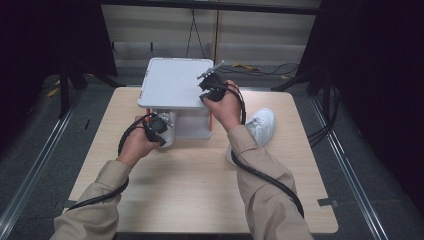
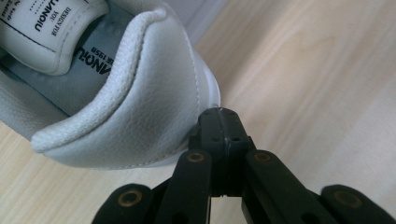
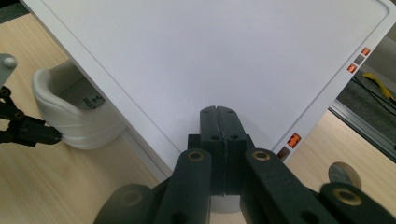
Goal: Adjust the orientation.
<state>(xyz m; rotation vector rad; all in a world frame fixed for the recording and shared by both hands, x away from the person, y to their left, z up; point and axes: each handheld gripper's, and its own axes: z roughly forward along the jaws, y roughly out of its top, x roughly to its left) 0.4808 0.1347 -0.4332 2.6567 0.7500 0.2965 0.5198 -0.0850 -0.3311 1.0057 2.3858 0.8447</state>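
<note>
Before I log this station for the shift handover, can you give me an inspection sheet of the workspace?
Surface: light wooden table, bare at the front.
Job's things: white shoe partly under the white lidded box; second white shoe at the right.
Clutter: nothing seen.
Grippers: left gripper shut, tips at the shoe's heel; right gripper shut, over the lid.
Cables: black gripper cable along each forearm.
Surroundings: dark curtains, floor rails, floor cables beyond.

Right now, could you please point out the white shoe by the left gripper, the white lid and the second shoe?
white shoe point(image 2: 140, 107), left gripper view, heel.
white lid point(image 1: 172, 82), high view, flat top.
second shoe point(image 1: 262, 125), high view, upper.
</note>
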